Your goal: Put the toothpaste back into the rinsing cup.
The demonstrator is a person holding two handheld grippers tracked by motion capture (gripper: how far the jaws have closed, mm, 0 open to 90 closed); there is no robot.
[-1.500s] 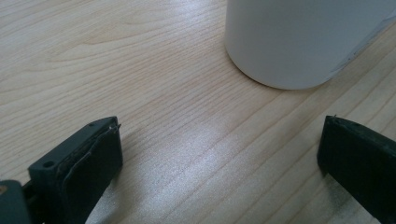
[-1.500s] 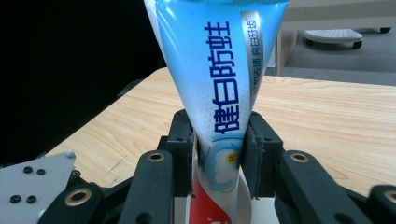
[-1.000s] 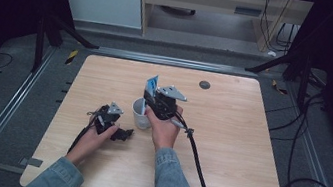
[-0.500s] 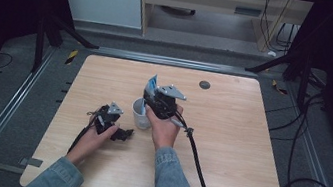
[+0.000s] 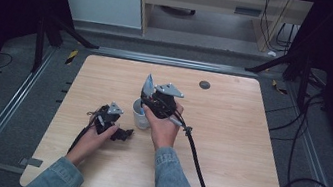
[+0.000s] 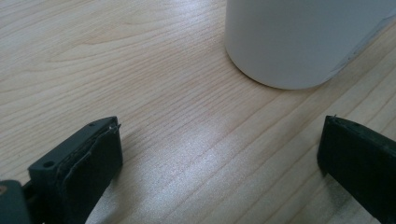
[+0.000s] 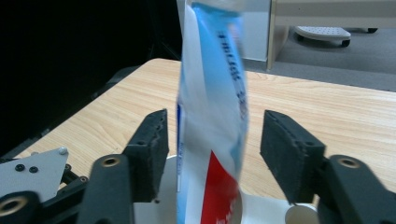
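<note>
Toothpaste tube [image 7: 212,116] stands upright in the white cup [image 5: 141,114], mid-table — your right gripper [image 7: 212,140] brackets it, jaws apart; your left gripper [image 6: 219,154] rests wide open, empty.

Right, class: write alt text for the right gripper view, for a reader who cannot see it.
A blue, white and red toothpaste tube stands upright between the two open black jaws of the right gripper, with gaps on both sides. Its lower end sits in a white cup on a light wooden table. Grey floor lies beyond.
</note>
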